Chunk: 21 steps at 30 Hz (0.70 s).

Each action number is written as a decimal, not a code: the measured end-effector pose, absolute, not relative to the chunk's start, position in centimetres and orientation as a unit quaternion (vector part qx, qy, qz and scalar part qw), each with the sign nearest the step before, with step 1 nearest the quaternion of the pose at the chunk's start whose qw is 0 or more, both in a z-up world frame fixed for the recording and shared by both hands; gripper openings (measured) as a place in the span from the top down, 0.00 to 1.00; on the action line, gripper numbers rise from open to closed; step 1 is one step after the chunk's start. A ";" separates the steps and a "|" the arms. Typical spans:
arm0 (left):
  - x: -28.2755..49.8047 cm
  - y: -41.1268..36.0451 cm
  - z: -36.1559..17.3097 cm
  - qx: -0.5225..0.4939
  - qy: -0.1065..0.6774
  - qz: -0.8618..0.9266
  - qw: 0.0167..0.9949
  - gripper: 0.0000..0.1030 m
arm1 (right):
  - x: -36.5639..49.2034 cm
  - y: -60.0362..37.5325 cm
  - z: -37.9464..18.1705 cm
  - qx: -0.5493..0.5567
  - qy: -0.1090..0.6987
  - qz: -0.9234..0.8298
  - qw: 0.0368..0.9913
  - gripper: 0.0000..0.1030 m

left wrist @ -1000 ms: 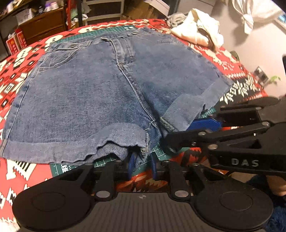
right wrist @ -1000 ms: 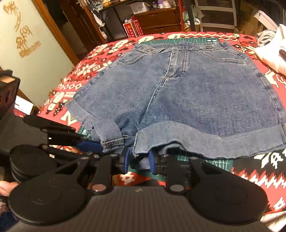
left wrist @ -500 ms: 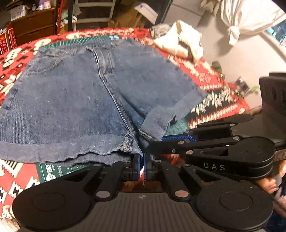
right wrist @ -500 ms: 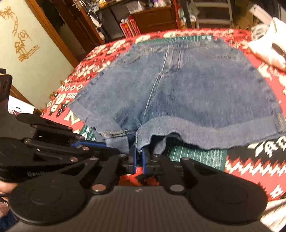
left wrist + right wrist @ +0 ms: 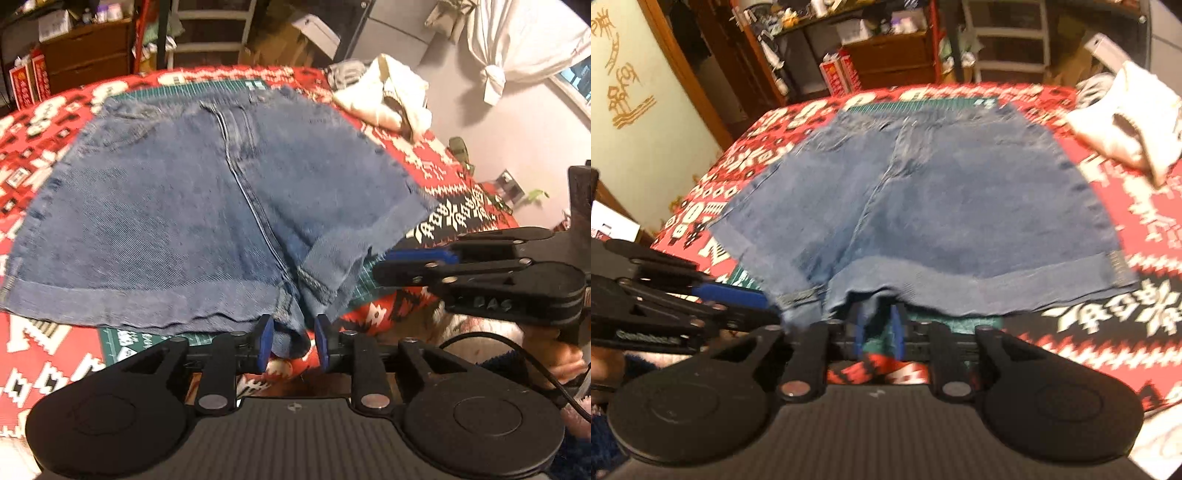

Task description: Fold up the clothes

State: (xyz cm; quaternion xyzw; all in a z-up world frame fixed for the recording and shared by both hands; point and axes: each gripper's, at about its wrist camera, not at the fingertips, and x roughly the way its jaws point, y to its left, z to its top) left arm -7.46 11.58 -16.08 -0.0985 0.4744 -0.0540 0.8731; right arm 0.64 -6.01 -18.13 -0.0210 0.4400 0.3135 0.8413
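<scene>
The blue denim shorts (image 5: 207, 206) lie flat on the red patterned counter (image 5: 37, 155). Both tools, left (image 5: 291, 341) and right (image 5: 879, 328), stand released (fingers apart) astride the crotch hem. Clenching on one layer alone could skew the fold.

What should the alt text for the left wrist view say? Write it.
Open left gripper straddles the crotch hem of denim shorts laid flat on a red patterned blanket. The right gripper reaches in beside it; white clothes lie beyond.
</scene>
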 end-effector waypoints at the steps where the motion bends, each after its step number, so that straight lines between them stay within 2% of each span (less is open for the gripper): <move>1: -7.6 11.6 -15.6 -0.091 0.466 -0.046 0.879 0.66 | 0.9 -6.4 -17.9 -0.023 0.434 0.306 0.847 0.71; 2: -7.8 11.5 -15.2 -0.084 0.457 -0.037 0.885 0.62 | 1.2 -6.7 -17.7 -0.026 0.427 0.299 0.853 0.65; 3: -7.7 11.6 -14.8 -0.076 0.448 -0.028 0.890 0.55 | 1.5 -7.1 -17.4 -0.028 0.421 0.292 0.858 0.53; 4: -7.6 11.6 -14.4 -0.068 0.439 -0.018 0.896 0.48 | 1.7 -7.4 -17.2 -0.030 0.415 0.285 0.864 0.46; 5: -7.5 11.6 -14.1 -0.060 0.430 -0.008 0.901 0.42 | 2.0 -7.8 -17.0 -0.033 0.408 0.277 0.869 0.32; 6: -7.0 11.8 -14.1 -0.054 0.425 0.003 0.903 0.30 | 2.3 -8.1 -16.8 -0.035 0.402 0.270 0.874 0.24; 7: -6.5 12.0 -14.2 -0.048 0.421 0.014 0.906 0.25 | 2.5 -8.5 -16.5 -0.038 0.395 0.263 0.879 0.21; 9: -5.3 12.4 -14.6 -0.038 0.418 0.037 0.907 0.23 | 3.4 -8.9 -16.5 -0.041 0.388 0.250 0.886 0.14; 14: -1.9 13.7 -17.7 0.000 0.443 0.084 0.893 0.22 | 6.3 -8.7 -19.1 -0.063 0.400 0.224 0.886 0.09; 21: -0.3 15.0 -21.0 0.005 0.478 0.093 0.874 0.22 | 8.6 -7.7 -23.2 -0.087 0.431 0.214 0.872 0.08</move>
